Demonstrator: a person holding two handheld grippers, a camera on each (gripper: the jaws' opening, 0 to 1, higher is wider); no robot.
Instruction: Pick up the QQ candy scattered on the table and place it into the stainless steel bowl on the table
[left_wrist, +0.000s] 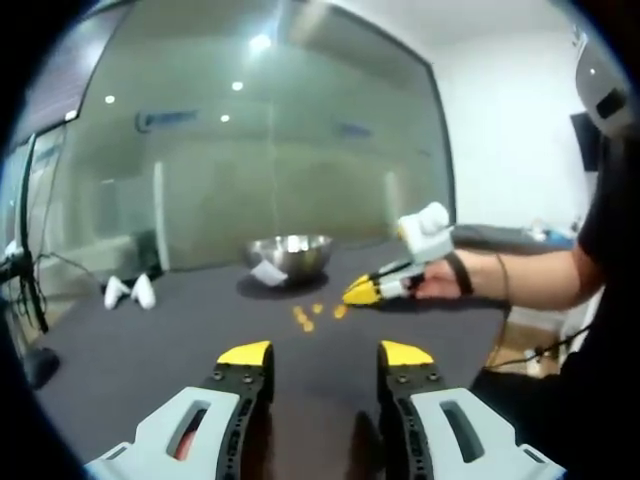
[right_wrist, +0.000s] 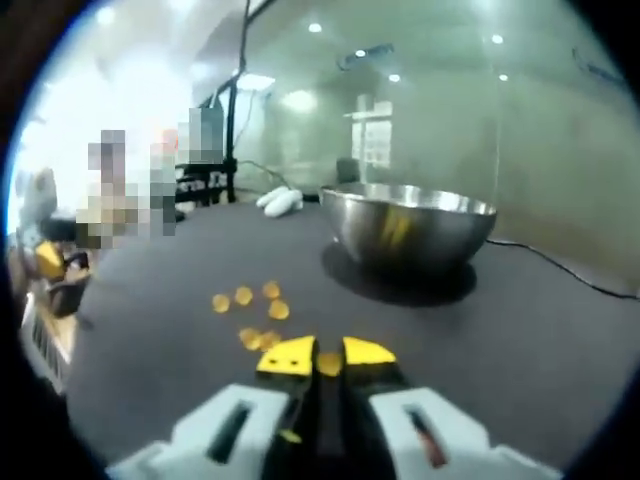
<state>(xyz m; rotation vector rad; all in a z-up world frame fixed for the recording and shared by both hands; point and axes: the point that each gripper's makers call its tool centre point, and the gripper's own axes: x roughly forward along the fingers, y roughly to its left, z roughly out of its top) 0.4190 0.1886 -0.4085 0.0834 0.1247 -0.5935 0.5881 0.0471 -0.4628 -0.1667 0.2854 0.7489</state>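
left gripper view: left claw (left_wrist: 326, 353) hovers above the dark bench (left_wrist: 150, 350), jaws spread wide, nothing between them. stainless steel bowl (left_wrist: 291, 254) sits further back on the bench with a pale scrap resting at its near side. a small cluster of orange qq candies (left_wrist: 308, 318) lies on the bench between the bowl and the left claw. right claw (left_wrist: 357, 292) enters from the right, held by a person's hand (left_wrist: 440, 280), its yellow tips low, just beside the candies. two white objects (left_wrist: 130, 291) lie at the far left of the bench (cannot tell what they are).

right gripper view: right claw (right_wrist: 328, 358) is clenched on one orange candy (right_wrist: 328, 364) pinched between the yellow tips. loose qq candies (right_wrist: 250, 300) lie scattered just ahead and left of it. bowl (right_wrist: 410, 228) stands ahead and right, well apart from the candies.
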